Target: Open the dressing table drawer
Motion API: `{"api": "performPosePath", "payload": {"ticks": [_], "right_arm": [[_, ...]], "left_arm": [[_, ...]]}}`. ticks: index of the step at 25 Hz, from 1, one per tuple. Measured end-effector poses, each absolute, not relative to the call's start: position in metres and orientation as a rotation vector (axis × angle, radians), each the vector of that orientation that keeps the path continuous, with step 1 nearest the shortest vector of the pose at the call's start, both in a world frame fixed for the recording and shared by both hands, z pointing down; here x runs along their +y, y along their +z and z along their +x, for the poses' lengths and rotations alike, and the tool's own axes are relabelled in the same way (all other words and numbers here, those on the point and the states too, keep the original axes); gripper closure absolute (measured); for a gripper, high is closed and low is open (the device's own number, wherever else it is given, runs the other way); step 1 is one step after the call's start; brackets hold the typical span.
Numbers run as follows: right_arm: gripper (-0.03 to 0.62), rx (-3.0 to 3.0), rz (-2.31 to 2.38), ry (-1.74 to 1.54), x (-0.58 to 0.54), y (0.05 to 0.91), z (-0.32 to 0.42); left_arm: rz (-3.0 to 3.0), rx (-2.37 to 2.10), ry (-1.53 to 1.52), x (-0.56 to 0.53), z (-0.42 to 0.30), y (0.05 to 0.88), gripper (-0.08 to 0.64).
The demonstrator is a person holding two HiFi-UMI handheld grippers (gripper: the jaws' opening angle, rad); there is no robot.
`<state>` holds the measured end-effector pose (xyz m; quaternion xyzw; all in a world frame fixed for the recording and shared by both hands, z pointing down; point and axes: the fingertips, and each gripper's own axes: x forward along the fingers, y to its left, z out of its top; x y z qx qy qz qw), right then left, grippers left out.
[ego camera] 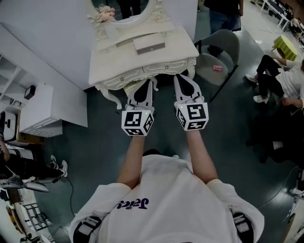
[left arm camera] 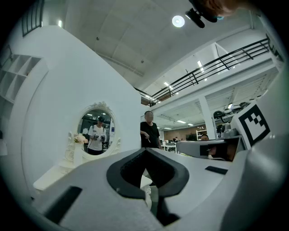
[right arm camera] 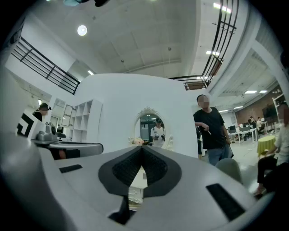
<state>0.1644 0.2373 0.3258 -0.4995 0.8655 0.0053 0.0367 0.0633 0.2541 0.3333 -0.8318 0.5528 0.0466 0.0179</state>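
Head view: white dressing table stands against the white wall at the top of frame. An oval mirror sits at its back and a small flat box lies on its top.

The drawer is in the table's front apron, under the top, and it is closed, flush with the apron. Its long axis runs side to side along the front edge, rising slightly to the right in this view. Its face points toward the person, away from the mirror.

Both arms are stretched forward, side by side.

The left gripper has its tips just below the carved front edge. In the left gripper view its jaws meet at the tips with nothing between them.

The right gripper is beside it, its tips near the apron's right half. In the right gripper view its jaws are pressed together and empty, and carved table trim shows through the gap behind the pads.

No view shows whether either tip touches the table.

A grey chair stands right of the table, and a bystander in a black shirt stands beyond it.
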Motion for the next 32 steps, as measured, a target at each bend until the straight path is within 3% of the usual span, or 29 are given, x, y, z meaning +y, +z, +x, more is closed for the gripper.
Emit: {"api": "performPosePath", "payload": {"ticks": [15, 32], "right_arm": [[0.584, 2.706, -1.468, -0.172, 0.167, 0.379, 0.142], [0.583, 2.762, -1.72, -0.402, -0.1, 0.431, 0.022]], "left_arm": [[-2.532, 1.82, 0.185, 0.183, 0.036, 0.373, 0.545], [-2.624, 1.725, 0.207, -0.075, -0.081, 0.398, 0.545]]}}
